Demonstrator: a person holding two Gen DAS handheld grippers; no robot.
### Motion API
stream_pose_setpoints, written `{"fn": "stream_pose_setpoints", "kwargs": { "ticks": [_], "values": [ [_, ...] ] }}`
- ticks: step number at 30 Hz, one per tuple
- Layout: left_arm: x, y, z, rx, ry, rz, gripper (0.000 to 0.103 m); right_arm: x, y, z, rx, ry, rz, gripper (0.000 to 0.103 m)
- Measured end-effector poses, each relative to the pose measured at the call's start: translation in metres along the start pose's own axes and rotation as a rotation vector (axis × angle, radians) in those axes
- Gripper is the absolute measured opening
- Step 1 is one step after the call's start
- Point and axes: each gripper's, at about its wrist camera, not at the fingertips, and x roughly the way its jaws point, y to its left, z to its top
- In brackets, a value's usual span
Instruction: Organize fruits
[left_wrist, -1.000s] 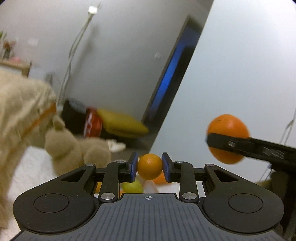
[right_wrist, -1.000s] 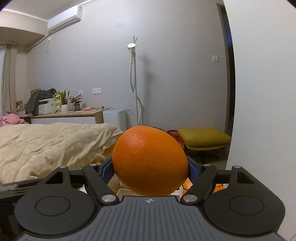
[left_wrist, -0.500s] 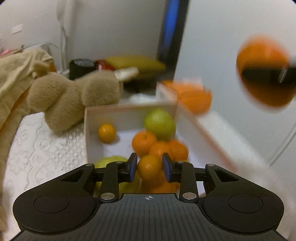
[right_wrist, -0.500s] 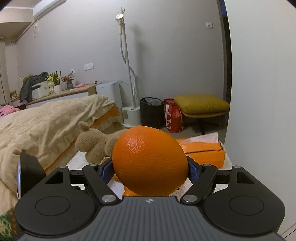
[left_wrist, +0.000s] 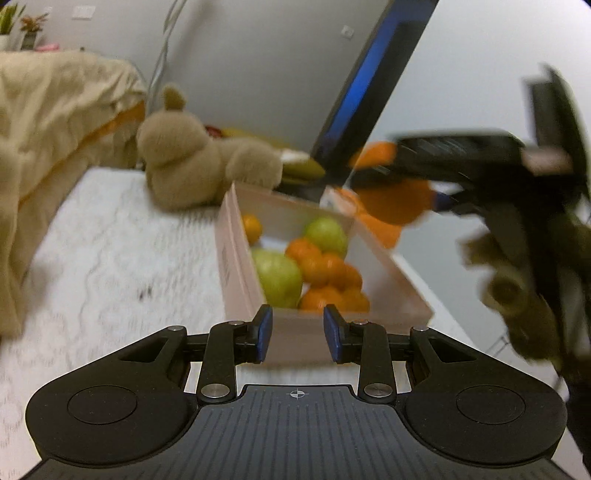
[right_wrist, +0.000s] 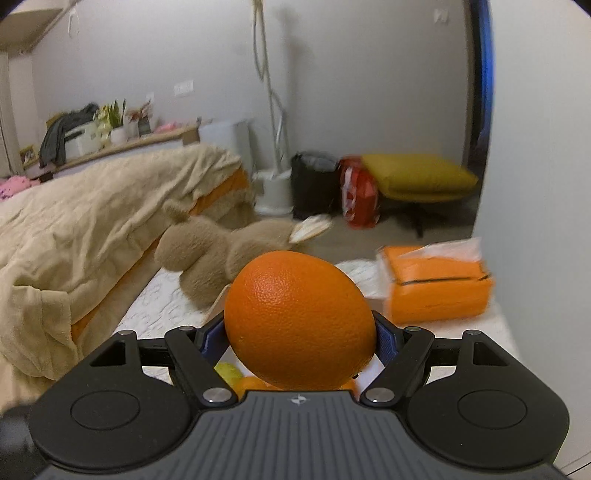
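Right wrist view: a large orange (right_wrist: 300, 320) sits clamped between the blue pads of the right tool (right_wrist: 301, 341), its pebbled, glossy rind bulging well past both fingers, so the grip is wide and full. Just below and ahead of that tool a sliver of yellow-green fruit and more orange rind peeks out, which I judge to be the contents of the pale box (left_wrist: 236, 273). In the left wrist view the left tool (left_wrist: 298, 334) stands narrow with nothing between its pads; the box's near wall lies just ahead of it, and inside are small mandarins (left_wrist: 325, 275) heaped together with two smooth green pears (left_wrist: 277, 275).

The step in hand looks like setting the large orange into the box. To do it well, I would bring the right tool down over a bare patch of the box floor instead of onto the mandarin heap, since round fruit on round fruit will roll. Release low, with the orange nearly resting, because the box walls look like thin card and the whole thing rests on a soft, lace-patterned white bed cover (left_wrist: 110, 258). The left tool could steady the near wall if the box shifts.

Further out from the tools lie a plush brown toy (left_wrist: 195, 162), fuzzy and limp, an orange tissue pack (right_wrist: 439, 288) with crinkled film, and a rumpled beige blanket (right_wrist: 92, 229).
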Motion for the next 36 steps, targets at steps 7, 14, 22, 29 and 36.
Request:
{"fn": "stream_pose_setpoints", "kwargs": {
  "ticks": [7, 14, 22, 29, 36],
  "values": [
    [-0.010, 0.017, -0.014, -0.022, 0.043, 0.002, 0.034, 0.097, 0.035, 0.000, 0.044, 0.222, -0.055, 0.077],
    [-0.011, 0.032, -0.013, -0.080, 0.067, 0.055, 0.034, 0.133, 0.057, -0.005, -0.012, 0.250, -0.137, 0.078],
    [-0.003, 0.027, -0.017, -0.051, 0.085, 0.056, 0.034, 0.132, 0.062, -0.008, -0.072, 0.245, -0.125, 0.078],
    [-0.006, 0.011, -0.023, 0.036, 0.025, 0.061, 0.034, 0.067, 0.042, 0.009, -0.025, 0.083, -0.019, 0.083],
    [-0.005, -0.032, -0.031, 0.159, -0.013, 0.091, 0.034, -0.030, 0.011, -0.030, -0.090, -0.058, 0.044, 0.092]
  ]
}}
